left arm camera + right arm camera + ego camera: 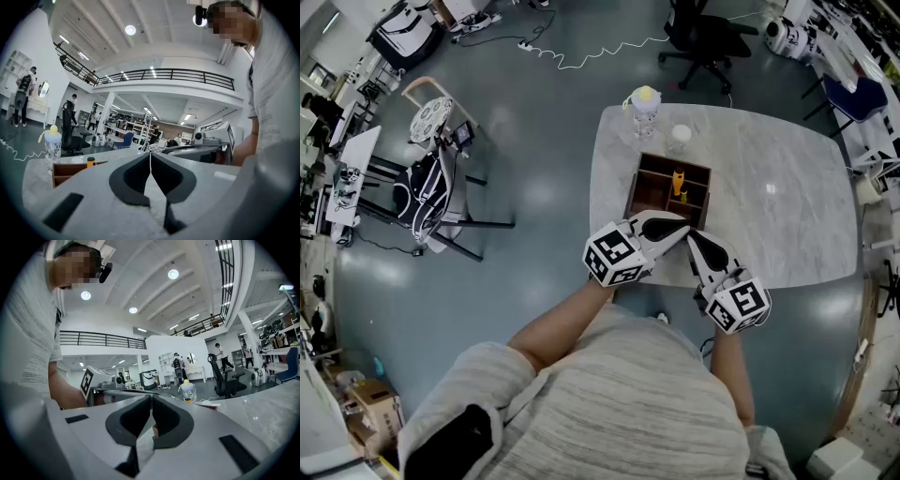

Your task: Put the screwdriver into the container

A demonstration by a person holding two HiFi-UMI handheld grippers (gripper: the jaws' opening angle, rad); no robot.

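Both claws are clenched on nothing: the left claw [678,228] and the right claw [695,237] hover tips close together over the bench's [778,206] near edge, just before the wooden container [635,192], where the orange-handled screwdriver [678,182] sits inside.

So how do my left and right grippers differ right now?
The left gripper lies almost sideways, pointing right along the near edge of the table; the right gripper points away from the person, tilted slightly left. In the left gripper view the bottle shows far left of the tongs; in the right gripper view it shows just right of them. Shared: both tongs are shut on nothing, tips close together.
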